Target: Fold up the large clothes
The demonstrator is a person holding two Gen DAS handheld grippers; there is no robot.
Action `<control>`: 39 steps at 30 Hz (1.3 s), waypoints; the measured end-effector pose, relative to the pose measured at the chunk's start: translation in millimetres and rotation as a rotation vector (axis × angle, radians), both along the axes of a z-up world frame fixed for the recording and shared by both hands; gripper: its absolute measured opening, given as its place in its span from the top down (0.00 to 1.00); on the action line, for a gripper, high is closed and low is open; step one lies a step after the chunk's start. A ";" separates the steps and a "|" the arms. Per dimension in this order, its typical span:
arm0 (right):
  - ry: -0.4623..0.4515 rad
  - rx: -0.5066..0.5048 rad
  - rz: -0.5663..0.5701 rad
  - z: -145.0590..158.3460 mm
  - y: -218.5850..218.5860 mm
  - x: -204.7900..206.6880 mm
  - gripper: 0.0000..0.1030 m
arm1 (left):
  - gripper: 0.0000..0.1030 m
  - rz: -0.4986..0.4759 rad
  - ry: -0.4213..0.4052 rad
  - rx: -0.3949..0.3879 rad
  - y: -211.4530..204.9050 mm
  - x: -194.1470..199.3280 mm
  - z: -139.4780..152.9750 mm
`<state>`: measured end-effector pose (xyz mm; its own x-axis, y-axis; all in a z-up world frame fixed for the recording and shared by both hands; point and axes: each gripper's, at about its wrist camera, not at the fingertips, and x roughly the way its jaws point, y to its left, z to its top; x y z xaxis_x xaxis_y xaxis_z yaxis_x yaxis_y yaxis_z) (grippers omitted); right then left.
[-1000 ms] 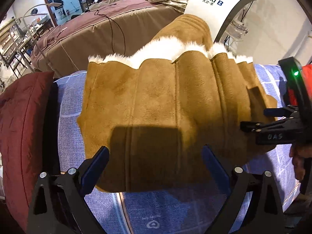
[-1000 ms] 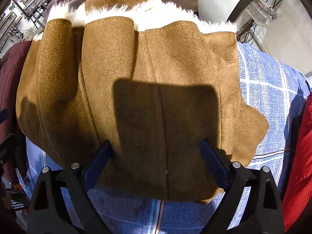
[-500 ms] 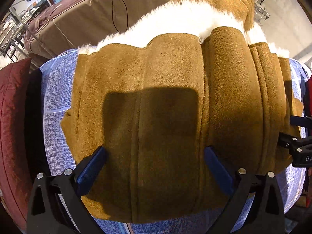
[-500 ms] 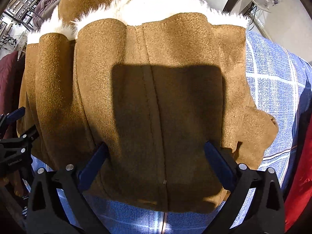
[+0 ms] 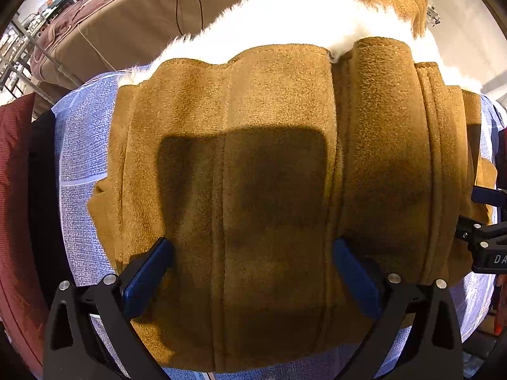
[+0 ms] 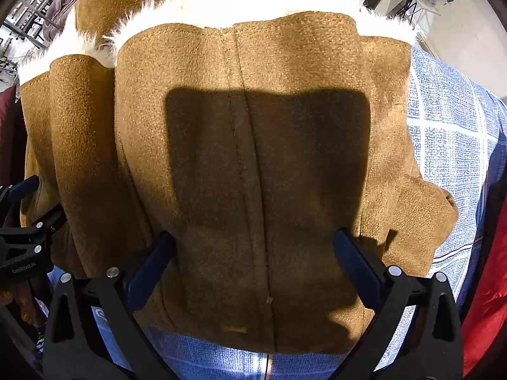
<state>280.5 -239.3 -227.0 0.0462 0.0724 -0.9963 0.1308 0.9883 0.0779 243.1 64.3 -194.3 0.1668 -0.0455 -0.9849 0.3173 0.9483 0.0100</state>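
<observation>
Left wrist view: left claw (image 5: 250, 272) is spread wide, nothing gripped, aimed down over the tan fleece-lined coat (image 5: 279, 171). Coat is laid folded on the blue checked cloth (image 5: 79, 145); near hem sits just below the fingertips, fleece edge away. Right claw body is seen at the right edge.

Right wrist view: right claw (image 6: 253, 269) is released, fully spread, empty, over the coat's right half. Seams run near-to-far, so each claw is judged nearest its own hem corner.
</observation>
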 end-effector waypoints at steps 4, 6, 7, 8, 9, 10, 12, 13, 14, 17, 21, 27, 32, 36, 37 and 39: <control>-0.015 -0.014 -0.001 0.4 9.1 -8.4 0.04 | 0.03 -0.006 0.004 0.009 -6.3 2.2 -2.4; -0.023 -0.022 -0.002 -2.8 15.5 -25.9 0.04 | 0.03 -0.010 0.004 0.011 -7.9 1.3 -1.5; -0.027 -0.025 -0.002 -1.3 17.7 -30.1 0.04 | 0.04 -0.012 -0.001 0.012 -8.9 -0.2 -0.4; -0.033 -0.027 -0.001 0.1 20.0 -33.8 0.04 | 0.04 -0.014 -0.011 0.012 -10.4 -3.3 1.4; -0.045 -0.030 0.001 1.4 23.1 -37.5 0.04 | 0.04 -0.016 -0.025 0.010 -12.3 -7.6 5.3; -0.058 -0.031 0.003 2.7 25.5 -44.5 0.04 | 0.04 -0.018 -0.041 0.008 -12.1 -11.6 8.7; -0.101 -0.039 0.000 6.4 30.4 -55.3 0.04 | 0.04 -0.015 -0.073 0.003 -10.3 -22.1 17.4; -0.127 -0.047 0.001 8.2 33.5 -61.5 0.04 | 0.05 -0.008 -0.089 0.002 -8.2 -28.8 21.8; -0.155 -0.059 -0.001 10.4 36.8 -67.9 0.04 | 0.05 0.002 -0.098 0.003 -5.8 -36.3 25.9; -0.238 -0.105 -0.009 17.0 48.4 -90.2 0.04 | 0.06 0.033 -0.130 0.015 2.3 -60.4 34.7; -0.298 -0.123 -0.070 23.8 57.7 -117.8 0.04 | 0.06 0.089 -0.175 0.031 13.6 -100.7 44.8; -0.318 -0.080 -0.092 43.9 58.3 -153.1 0.04 | 0.06 0.163 -0.174 0.035 44.9 -129.3 54.4; -0.373 -0.031 -0.120 60.4 39.4 -177.0 0.04 | 0.06 0.294 -0.114 -0.040 86.6 -132.9 55.3; -0.332 0.066 -0.237 51.9 -7.8 -187.0 0.04 | 0.06 0.358 -0.071 -0.078 99.1 -142.9 53.0; -0.321 0.110 -0.278 48.9 -19.3 -192.0 0.04 | 0.06 0.363 -0.067 -0.079 102.5 -148.5 52.5; -0.314 0.226 -0.347 41.2 -42.0 -200.6 0.04 | 0.06 0.359 -0.059 -0.079 102.8 -151.3 50.7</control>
<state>80.0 -281.2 -185.7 0.4001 0.2113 -0.8918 0.3840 0.8448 0.3725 91.8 167.1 -143.6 0.2426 -0.0491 -0.9689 -0.0346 0.9976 -0.0593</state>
